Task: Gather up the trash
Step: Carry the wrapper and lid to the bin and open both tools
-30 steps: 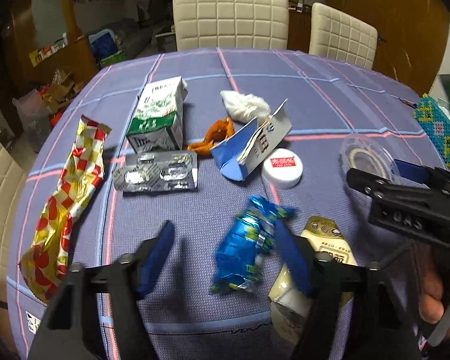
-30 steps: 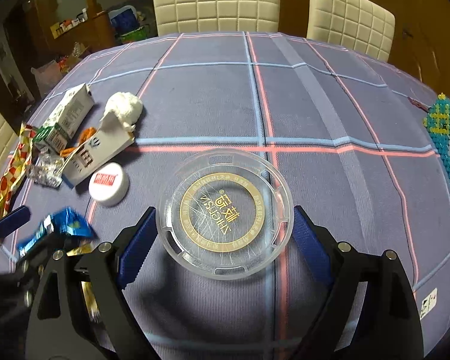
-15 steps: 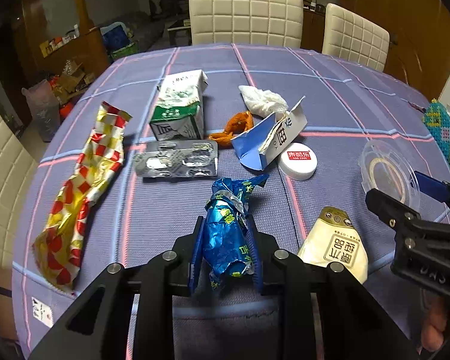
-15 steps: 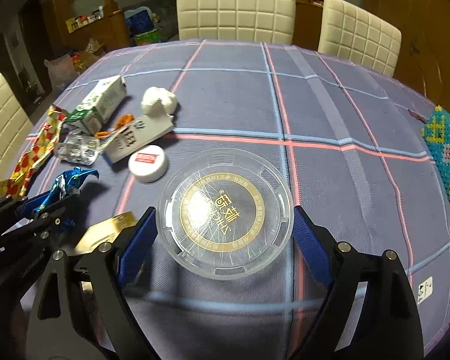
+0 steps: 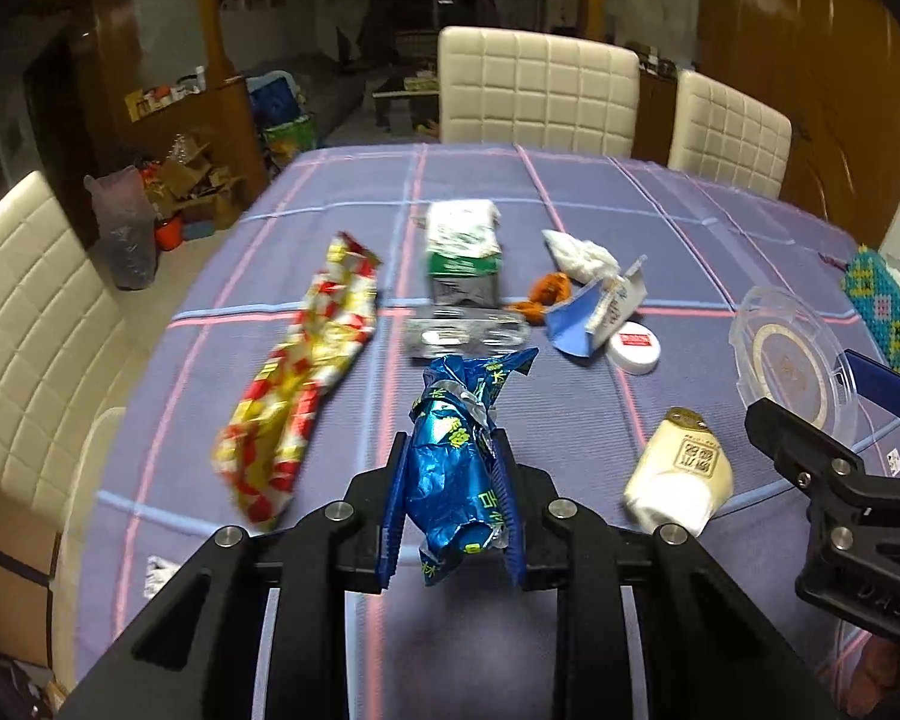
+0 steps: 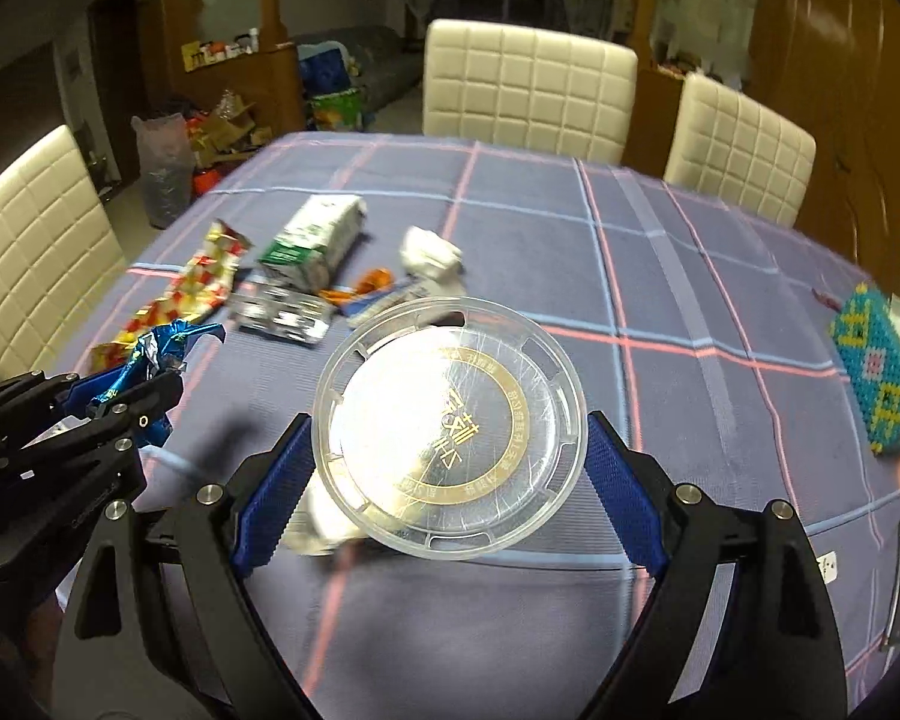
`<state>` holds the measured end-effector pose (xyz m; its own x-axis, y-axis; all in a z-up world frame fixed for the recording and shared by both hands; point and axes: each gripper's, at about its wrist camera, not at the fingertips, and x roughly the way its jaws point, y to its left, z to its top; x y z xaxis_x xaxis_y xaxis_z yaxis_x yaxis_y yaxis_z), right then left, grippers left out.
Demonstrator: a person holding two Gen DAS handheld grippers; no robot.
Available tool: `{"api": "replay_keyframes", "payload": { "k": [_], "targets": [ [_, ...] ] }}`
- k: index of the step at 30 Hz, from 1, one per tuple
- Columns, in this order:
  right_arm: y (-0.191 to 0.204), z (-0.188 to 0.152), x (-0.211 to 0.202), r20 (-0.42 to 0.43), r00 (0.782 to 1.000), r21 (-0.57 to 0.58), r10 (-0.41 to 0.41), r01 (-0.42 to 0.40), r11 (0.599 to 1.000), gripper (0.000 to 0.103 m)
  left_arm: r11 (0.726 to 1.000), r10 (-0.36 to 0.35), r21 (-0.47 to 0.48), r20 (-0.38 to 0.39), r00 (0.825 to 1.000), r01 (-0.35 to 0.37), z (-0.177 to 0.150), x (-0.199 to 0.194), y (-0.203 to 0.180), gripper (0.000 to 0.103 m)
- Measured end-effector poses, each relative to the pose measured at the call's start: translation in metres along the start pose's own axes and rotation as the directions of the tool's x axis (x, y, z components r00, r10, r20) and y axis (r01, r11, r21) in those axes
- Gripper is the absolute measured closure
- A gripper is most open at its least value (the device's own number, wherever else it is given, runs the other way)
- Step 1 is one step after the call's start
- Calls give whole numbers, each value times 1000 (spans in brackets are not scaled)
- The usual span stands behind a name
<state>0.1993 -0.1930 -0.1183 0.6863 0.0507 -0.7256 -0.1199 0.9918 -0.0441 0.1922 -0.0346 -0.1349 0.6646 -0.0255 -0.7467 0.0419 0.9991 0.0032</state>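
My left gripper [image 5: 453,480] is shut on a crumpled blue foil wrapper [image 5: 459,462] and holds it above the table; it also shows at the left of the right wrist view [image 6: 144,372]. My right gripper [image 6: 450,468] is shut on a clear round plastic lid [image 6: 450,426] with a gold ring, lifted and tilted; the lid shows at the right of the left wrist view [image 5: 792,354]. On the blue checked tablecloth [image 5: 570,192] lie a red-yellow wrapper [image 5: 306,372], a green-white carton [image 5: 462,252], a blister pack [image 5: 465,333], a white tissue [image 5: 579,252], a blue-white box [image 5: 597,312], a white cap [image 5: 633,347] and a cream pouch [image 5: 681,468].
Cream padded chairs stand at the far side [image 5: 537,90] and left [image 5: 24,312] of the table. A beaded turquoise pad [image 6: 876,360] lies at the right edge. An orange scrap [image 5: 546,291] lies by the box. Clutter and bags stand on the floor at back left [image 5: 168,192].
My left gripper closed on the blue wrapper and lifted it off the table. My right gripper raised and tilted the clear lid. Both views have risen and pulled back.
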Motion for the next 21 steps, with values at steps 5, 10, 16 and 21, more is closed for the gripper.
{"api": "replay_keyframes", "payload": {
  "k": [5,10,16,21],
  "targets": [
    [36,4,-19,30,999,-50,17,-15,999,16,998,20,-55,31,999,-18,-9,-19,36,77],
    [80,6,-32,53,998,-108,47,-41,993,16,993,55,-104,56,997,-49,-17,-35,77,77],
    [135,9,-38,63,994,-179,85,-73,981,16,982,104,-168,72,992,-90,-31,-49,130,77],
    [187,11,-32,42,992,-262,118,-103,960,16,959,159,-246,67,985,-138,-44,-55,181,77]
  ]
}}
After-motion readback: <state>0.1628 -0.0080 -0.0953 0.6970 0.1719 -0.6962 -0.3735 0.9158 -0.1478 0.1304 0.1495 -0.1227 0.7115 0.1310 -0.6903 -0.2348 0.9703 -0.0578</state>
